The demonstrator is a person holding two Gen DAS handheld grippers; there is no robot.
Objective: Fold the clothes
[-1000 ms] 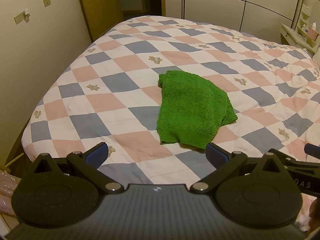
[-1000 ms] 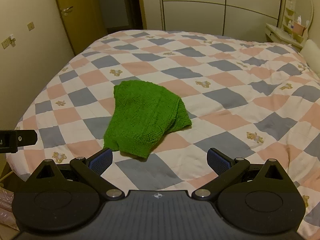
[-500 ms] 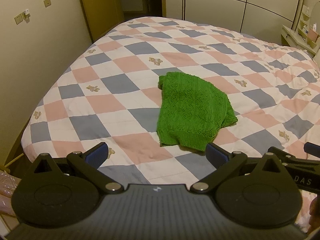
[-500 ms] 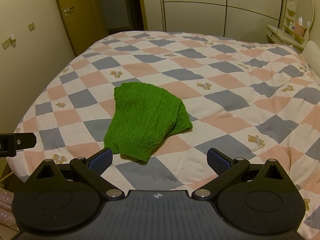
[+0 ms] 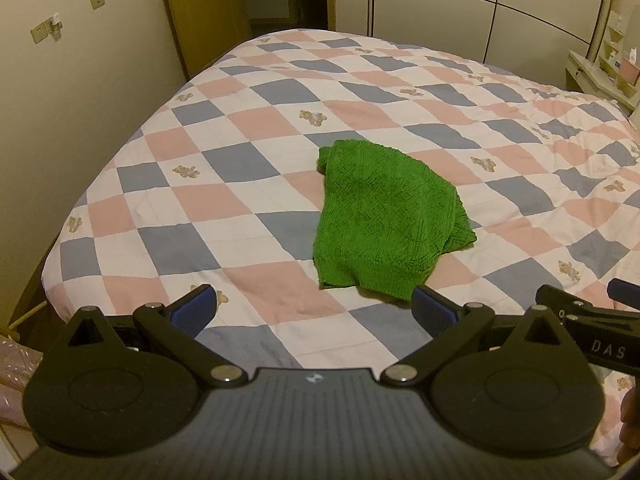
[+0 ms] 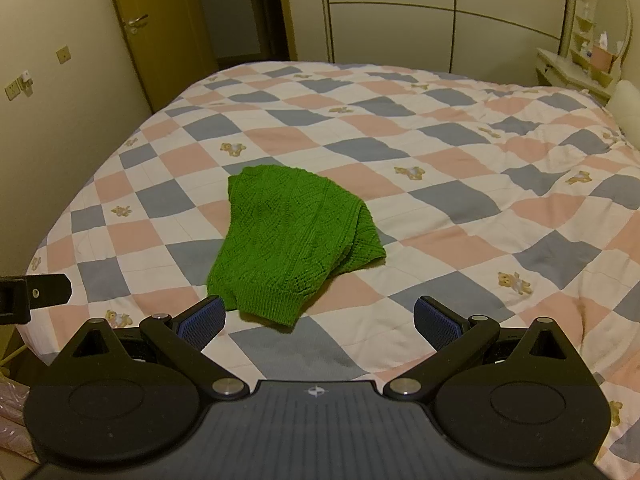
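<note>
A green knitted sweater (image 5: pixel 384 220) lies folded into a compact bundle on the checkered bedspread (image 5: pixel 240 200); it also shows in the right wrist view (image 6: pixel 288 240). My left gripper (image 5: pixel 314 308) is open and empty, held above the bed's near edge, short of the sweater's ribbed hem. My right gripper (image 6: pixel 320 318) is open and empty, also just short of the hem. The right gripper's finger shows at the right edge of the left wrist view (image 5: pixel 584 312). Part of the left gripper shows at the left edge of the right wrist view (image 6: pixel 36 292).
A wall (image 5: pixel 60 120) runs close along the bed's left side, with a wooden door (image 6: pixel 160 28) behind. Wardrobe doors (image 6: pixel 440 12) stand at the back. A dressing table with a mirror (image 6: pixel 600 40) is at the far right. A pillow (image 6: pixel 628 104) lies at the right edge.
Both grippers have drawn back slightly from the bed; the sweater sits a little farther off in both views. The sweater itself has not moved.
</note>
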